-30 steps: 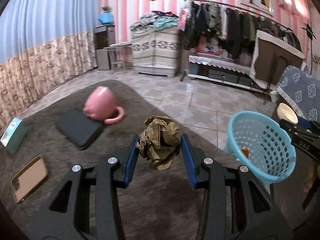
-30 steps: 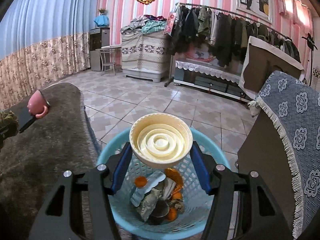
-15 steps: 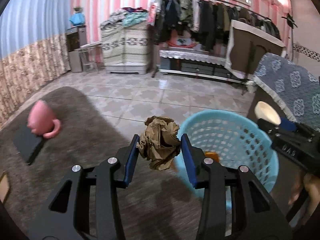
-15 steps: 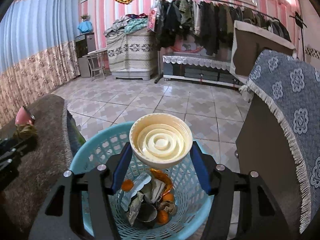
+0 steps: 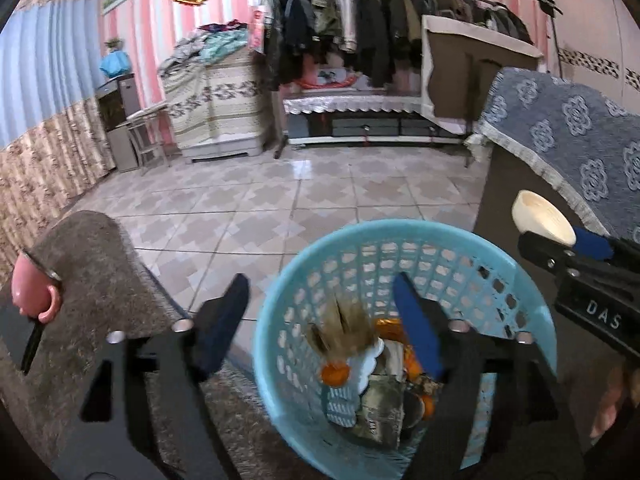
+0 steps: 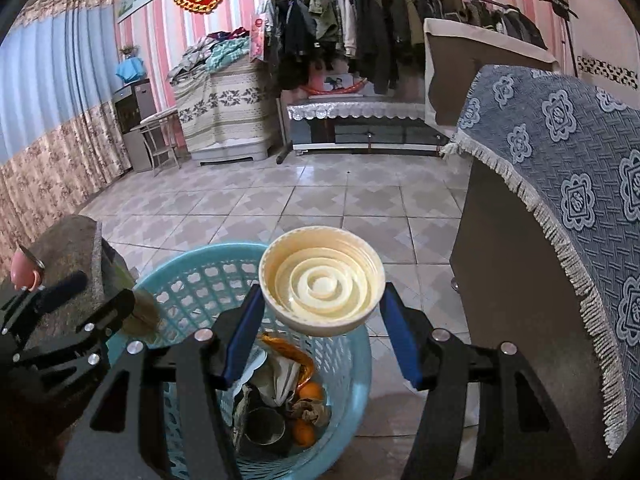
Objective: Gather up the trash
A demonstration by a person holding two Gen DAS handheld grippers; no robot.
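My left gripper (image 5: 320, 296) hangs over the light blue basket (image 5: 280, 292), its jaws opening wide. The crumpled brown paper (image 5: 344, 328) is free of the pads and blurs as it drops toward the trash inside. In the right wrist view the same paper (image 6: 142, 312) is a brown smear beside the left gripper (image 6: 96, 292). My right gripper (image 6: 322, 300) is shut on a round cream lid (image 6: 322, 280), held above the basket's (image 6: 192, 256) far rim. That lid (image 5: 540, 220) also shows at the right of the left wrist view. Orange peels, foil and a can lie in the basket.
A brown shaggy mat (image 5: 92, 248) covers the surface at the left, with a tipped pink mug (image 5: 32, 296) on a dark pad. A cabinet under a blue patterned cloth (image 6: 560, 152) stands close on the right. Tiled floor (image 6: 320, 200) and a clothes rack lie beyond.
My left gripper swung right from over the mat to above the basket, then opened and let the brown paper fall. The right gripper kept its hold on the lid and drifted slightly.
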